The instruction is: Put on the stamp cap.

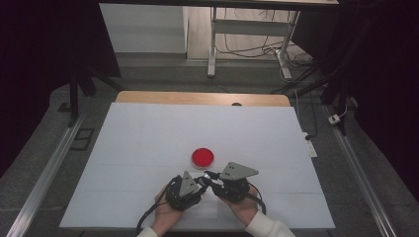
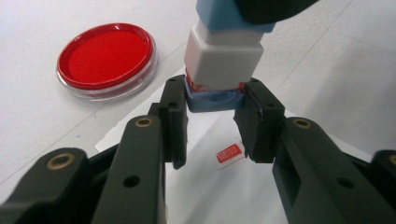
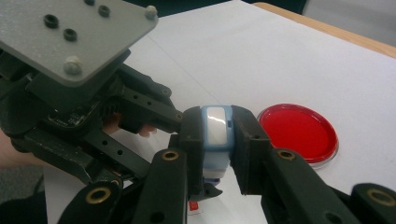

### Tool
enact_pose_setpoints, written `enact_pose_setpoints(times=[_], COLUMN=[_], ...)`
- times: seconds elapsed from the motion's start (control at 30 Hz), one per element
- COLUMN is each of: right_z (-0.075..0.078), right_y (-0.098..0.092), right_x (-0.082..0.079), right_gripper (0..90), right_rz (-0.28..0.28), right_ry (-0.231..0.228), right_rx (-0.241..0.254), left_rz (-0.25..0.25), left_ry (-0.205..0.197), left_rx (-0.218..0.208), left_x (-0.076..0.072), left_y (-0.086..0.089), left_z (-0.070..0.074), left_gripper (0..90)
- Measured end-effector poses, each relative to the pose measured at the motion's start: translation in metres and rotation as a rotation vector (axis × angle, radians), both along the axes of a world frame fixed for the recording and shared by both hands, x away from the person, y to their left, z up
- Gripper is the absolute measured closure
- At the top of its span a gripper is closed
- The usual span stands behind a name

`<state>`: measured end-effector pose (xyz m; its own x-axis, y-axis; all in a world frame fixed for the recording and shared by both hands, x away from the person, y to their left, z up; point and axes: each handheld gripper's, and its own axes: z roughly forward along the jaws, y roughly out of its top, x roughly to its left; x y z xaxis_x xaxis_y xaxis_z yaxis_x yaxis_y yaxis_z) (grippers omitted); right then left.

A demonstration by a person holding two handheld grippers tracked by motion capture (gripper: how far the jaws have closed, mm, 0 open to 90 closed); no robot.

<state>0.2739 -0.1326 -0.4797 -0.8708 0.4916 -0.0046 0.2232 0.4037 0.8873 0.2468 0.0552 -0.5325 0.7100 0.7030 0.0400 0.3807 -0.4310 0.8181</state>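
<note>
Left gripper view shows the relation I work from: the stamp (image 2: 223,60) stands upright between both tools, its long axis running from my left hand-held gripper (image 2: 214,100) up to my right hand-held gripper (image 3: 218,140). The left jaws are closed on the stamp's blue base cap (image 2: 214,100); the right jaws are closed on the stamp's upper body, as the right gripper view confirms. Both grips sit on the same object, one at each end, so the coming move, as I judge it, is a pull along that axis to separate cap from body.

Red ink shows along the seam (image 2: 196,86) where the white body meets the cap. The body is white and squarish with rounded corners; its top section is pale blue.

Directly beneath the stamp lies a paper sheet (image 2: 205,186) bearing a small red rectangular imprint (image 2: 229,153). The ink pad (image 1: 203,157), a round clear dish with a red fill, rests on the tabletop (image 1: 148,148) just beyond the two tools in the high view, slightly toward the left hand (image 1: 165,210). The right hand (image 1: 244,207) sits close beside it at the near edge.

Risk, in my judgement: an off-axis pull could smear ink on the sheet.
</note>
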Motion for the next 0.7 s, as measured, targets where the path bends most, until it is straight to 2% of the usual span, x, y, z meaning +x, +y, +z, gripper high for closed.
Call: enact_pose_setpoints(times=[0.2, 0.7], right_z=[-0.0007, -0.0038], right_y=[-0.0006, -0.0027], right_x=[0.0011, 0.0057], right_gripper=[75.2, 75.2], right_rz=[-0.017, -0.032], right_ry=[0.016, 0.095], right_rx=[0.01, 0.043], left_rz=[-0.001, 0.005], left_ry=[-0.007, -0.014], left_rx=[0.009, 0.022], left_x=[-0.0006, -0.0013], left_y=[-0.0002, -0.0015], left_z=[-0.0001, -0.0012], left_gripper=[64.5, 64.4])
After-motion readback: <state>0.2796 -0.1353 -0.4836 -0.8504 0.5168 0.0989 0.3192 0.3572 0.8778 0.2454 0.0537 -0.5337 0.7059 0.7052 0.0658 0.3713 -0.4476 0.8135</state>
